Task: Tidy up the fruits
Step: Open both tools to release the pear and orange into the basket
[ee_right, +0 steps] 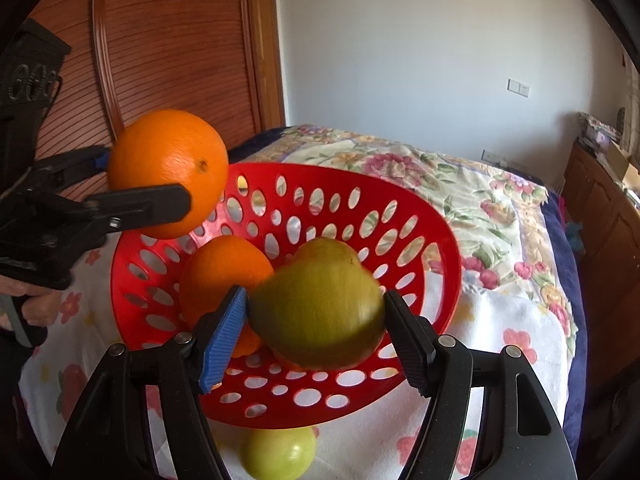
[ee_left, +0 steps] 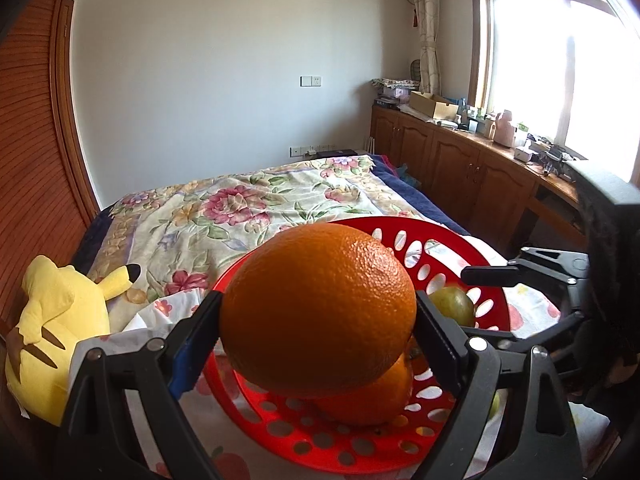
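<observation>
My left gripper (ee_left: 318,320) is shut on a large orange (ee_left: 318,306) and holds it above the near rim of a red perforated basket (ee_left: 360,452). A second orange (ee_left: 372,396) lies in the basket below it. My right gripper (ee_right: 316,316) is shut on a green pear (ee_right: 320,306) and holds it over the basket (ee_right: 400,196), beside the orange in it (ee_right: 224,272). The left gripper (ee_right: 148,204) with its orange (ee_right: 168,168) shows at the basket's left rim. A green apple (ee_right: 280,454) lies on the cloth in front of the basket.
The basket stands on a bed with a floral cover (ee_left: 240,204). A yellow plush toy (ee_left: 56,340) lies at the bed's left edge by a wooden sliding door (ee_right: 168,48). Wooden cabinets (ee_left: 460,168) with clutter run under the window on the right.
</observation>
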### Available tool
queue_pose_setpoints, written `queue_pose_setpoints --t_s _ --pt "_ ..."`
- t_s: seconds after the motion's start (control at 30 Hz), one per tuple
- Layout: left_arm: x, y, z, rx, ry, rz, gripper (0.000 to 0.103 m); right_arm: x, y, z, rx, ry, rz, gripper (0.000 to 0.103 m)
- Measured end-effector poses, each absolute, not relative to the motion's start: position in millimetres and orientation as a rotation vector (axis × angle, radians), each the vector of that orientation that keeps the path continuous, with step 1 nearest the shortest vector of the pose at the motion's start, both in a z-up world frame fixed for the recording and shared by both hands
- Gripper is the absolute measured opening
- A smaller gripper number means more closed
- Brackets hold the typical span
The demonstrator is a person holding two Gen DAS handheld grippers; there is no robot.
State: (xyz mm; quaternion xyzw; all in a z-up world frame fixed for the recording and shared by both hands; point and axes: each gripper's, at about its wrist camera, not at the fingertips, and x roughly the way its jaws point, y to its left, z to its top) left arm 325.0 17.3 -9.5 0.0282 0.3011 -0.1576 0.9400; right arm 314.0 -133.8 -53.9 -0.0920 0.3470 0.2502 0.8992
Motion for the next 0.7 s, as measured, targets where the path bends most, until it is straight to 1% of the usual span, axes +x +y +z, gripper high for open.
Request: queue_pose_setpoints --t_s 0.4,0.7 --pt "346.7 4.6 -16.6 0.071 0.661 -0.315 0.090 301.6 -147.9 -36.1 -0.165 0.654 0.516 0.071" --pt "350.9 -3.1 -20.0 0.098 0.683 -0.303 0.090 297.2 -159.9 -34.1 -0.142 0.647 0.502 0.071"
